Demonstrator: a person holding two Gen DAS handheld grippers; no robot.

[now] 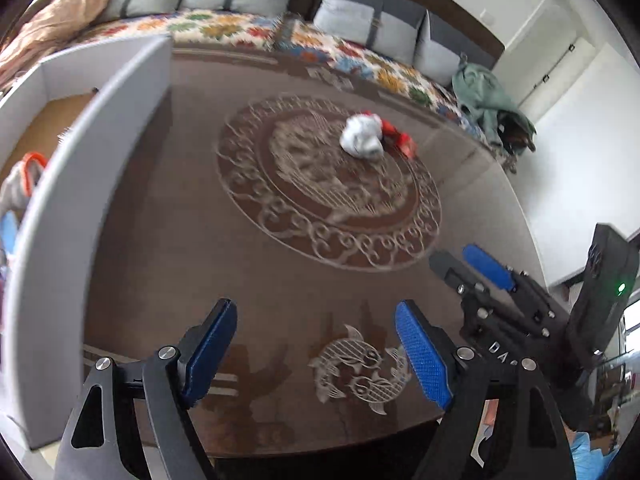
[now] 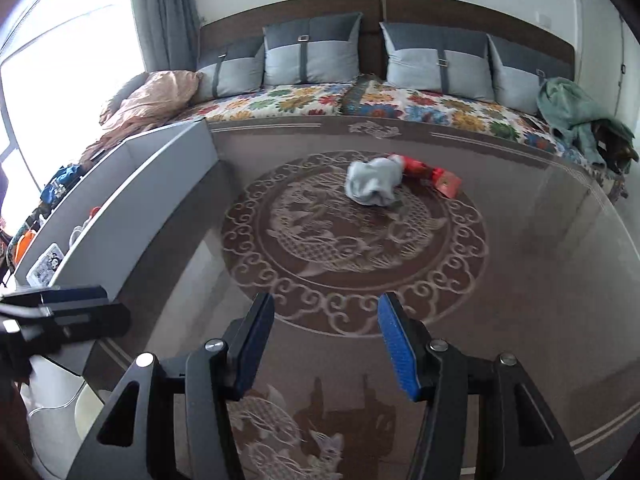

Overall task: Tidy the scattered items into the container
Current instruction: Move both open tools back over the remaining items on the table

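While both our left gripper (image 1: pixel 316 354) and our right gripper (image 2: pixel 326 346) stand wide apart with nothing between the pads, we judge the crumpled grey cloth (image 2: pixel 374 182), lying on the round medallion (image 2: pixel 352 240) of the table with a red item (image 2: pixel 430 176) touching its far side, to be light, soft and easy to pinch at any raised fold. Left of the medallion the grey container (image 2: pixel 132 216) stands with a tall wall to clear, and the glossy tabletop between looks free for carrying across.

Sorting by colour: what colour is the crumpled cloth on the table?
Pale grey-white cloth, clearest in the right wrist view.
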